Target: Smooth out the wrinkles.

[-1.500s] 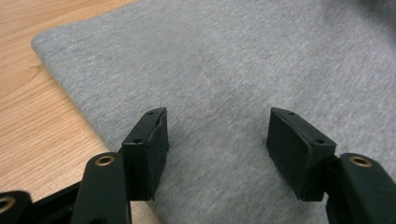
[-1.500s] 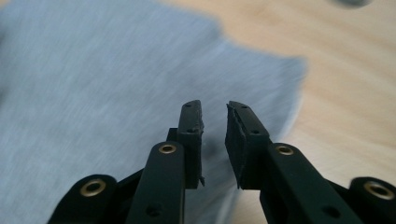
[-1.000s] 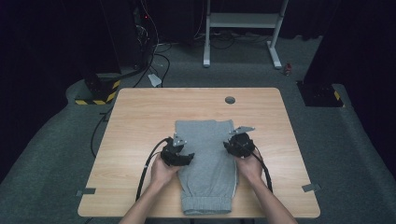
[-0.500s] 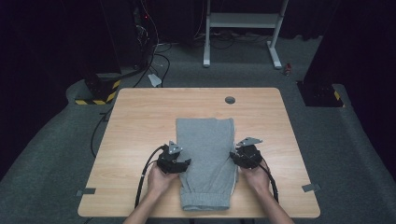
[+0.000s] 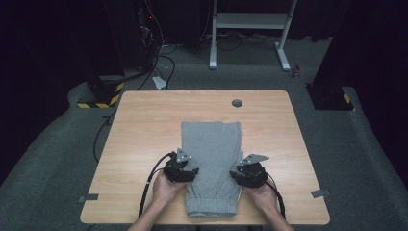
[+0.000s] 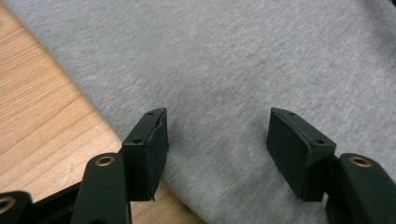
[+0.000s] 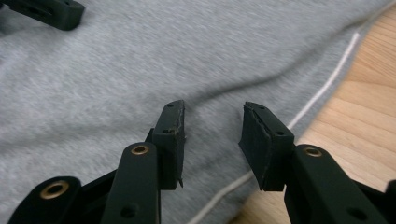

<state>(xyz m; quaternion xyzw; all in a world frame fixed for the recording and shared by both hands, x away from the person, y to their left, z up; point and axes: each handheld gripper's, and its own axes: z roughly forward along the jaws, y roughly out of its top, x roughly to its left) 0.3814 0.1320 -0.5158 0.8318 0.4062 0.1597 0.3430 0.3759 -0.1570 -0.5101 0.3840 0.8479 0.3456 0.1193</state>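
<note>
Waistband: the elastic end of the grey pants [image 5: 211, 163] is lying nearest the person, just short of the near table edge.
Left gripper: the left gripper [image 6: 217, 137] is hovering over the pants' left edge, its jaws standing wide apart with nothing between them; one jaw is sitting right at the line where cloth meets wood.
Right gripper: the right gripper [image 7: 212, 140] is hanging over the pants' right edge beside the white side stripe [image 7: 327, 84], jaws parted a little less and gripping nothing.
Hands: both hands are holding their grippers level with each other, one on each side of the cloth.
Pants: they are lying flat and folded lengthwise down the middle of the table [image 5: 144, 125], legs pointing away from the person, a soft crease running across the cloth ahead of the right jaws.
Step in hand: judging by the open jaws at both edges, the person is lining up for a two-sided pinch, likely to fold.
Next move: each gripper is needing to drop until one jaw slides under the edge, then close on every layer, evenly on both sides.
Far end: a round cable hole [image 5: 236, 103] is lying beyond the legs.
</note>
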